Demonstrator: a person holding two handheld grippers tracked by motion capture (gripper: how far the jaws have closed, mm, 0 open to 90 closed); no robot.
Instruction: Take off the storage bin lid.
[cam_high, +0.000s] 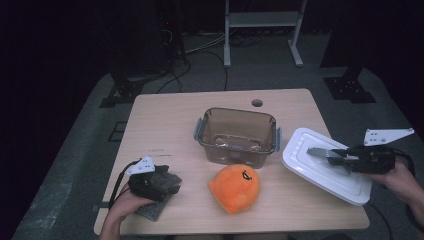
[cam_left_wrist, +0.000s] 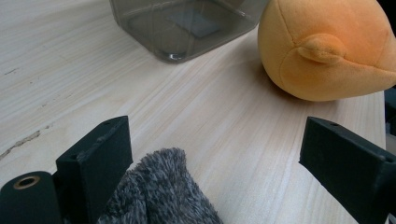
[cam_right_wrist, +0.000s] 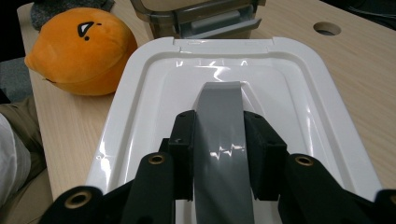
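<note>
We are gripping the white lid (cam_high: 325, 167) by its grey handle (cam_right_wrist: 219, 140), with the right gripper (cam_high: 336, 157) closed on that strip: in the right gripper view the two black jaws are pressing on either side of the handle. In the high view the lid is sitting at the right side of the table (cam_high: 165, 120), overhanging the right edge a little, just to the right of the open clear container (cam_high: 236, 136), which is standing past the middle of the table. Whether the lid is resting fully flat or tilting slightly we cannot tell. The orange plush toy (cam_high: 235, 187) is lying on the table just nearer to us than the container, outside it. At the near left, the left gripper (cam_left_wrist: 219, 158) is resting low on the table with its jaws standing wide apart and gripping nothing; a grey fuzzy cloth (cam_left_wrist: 159, 191) is lying beside its one jaw, and whether the two are touching we cannot tell. We are judging the step in hand to be the handling of the lid, with the container not yet covered and the toy not yet inside. The next move is calling for a choice: if the toy belongs in the container, the free left gripper should be taking it first; otherwise we should be carrying the lid left, level over the container's rim, and lowering it squarely between the side clips.
</note>
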